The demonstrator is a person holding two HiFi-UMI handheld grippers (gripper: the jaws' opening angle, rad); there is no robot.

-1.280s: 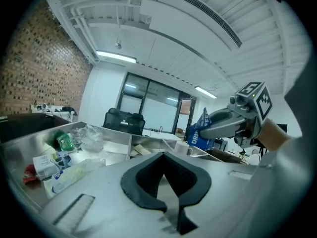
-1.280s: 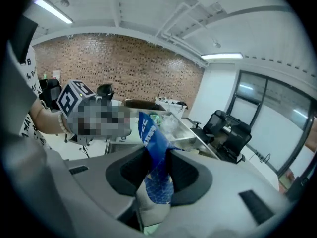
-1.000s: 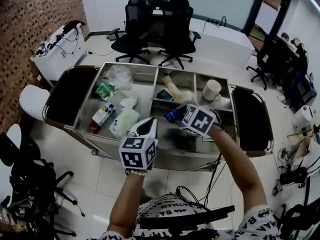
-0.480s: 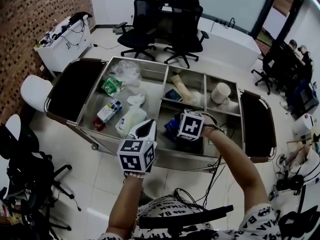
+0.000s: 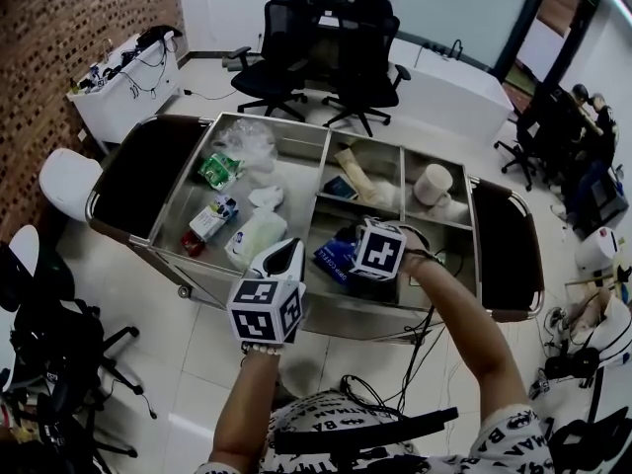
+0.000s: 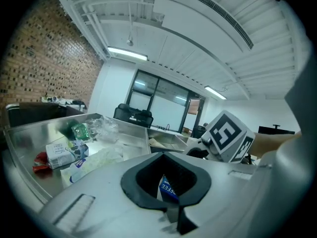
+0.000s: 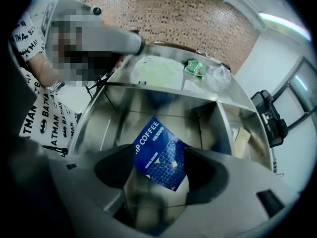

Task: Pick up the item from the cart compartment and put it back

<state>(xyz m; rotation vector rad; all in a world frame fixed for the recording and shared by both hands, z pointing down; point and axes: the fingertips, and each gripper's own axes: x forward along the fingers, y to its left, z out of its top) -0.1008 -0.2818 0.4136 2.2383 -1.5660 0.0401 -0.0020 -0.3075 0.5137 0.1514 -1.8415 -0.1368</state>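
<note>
- The drip coffee packet (image 7: 159, 153) looks like a thin, flat foil sachet. It is likely very light, limp rather than stiff, and slick on its printed faces.
- It should crumple rather than break, so a light pinch would be enough.
- The best hold is probably across one sealed edge or a corner, with the fingers pressing on the two flat faces. A grip on the smooth middle could let it slide out.
- It is deep blue with a paler geometric pattern and white lettering that reads "COFFEE". It sits tilted, with one corner pointing down.
- The packet is low in the cart's near compartment (image 5: 395, 286), just right of the large left compartment.
- The right gripper (image 7: 161, 176) reaches down into that compartment. Its fingers are spreading apart with the packet between them, and they no longer appear to press on it.
- The left gripper (image 5: 283, 258) hovers over the cart's near rim (image 5: 296, 307) with its fingers together and nothing in them.
- Farther out, a white mug (image 5: 432, 184) stands in the far right compartment.
- The large left compartment holds a small carton (image 5: 210, 218), a green packet (image 5: 210, 170), a white pouch (image 5: 255, 235) and a clear plastic bag (image 5: 245, 141).
</note>
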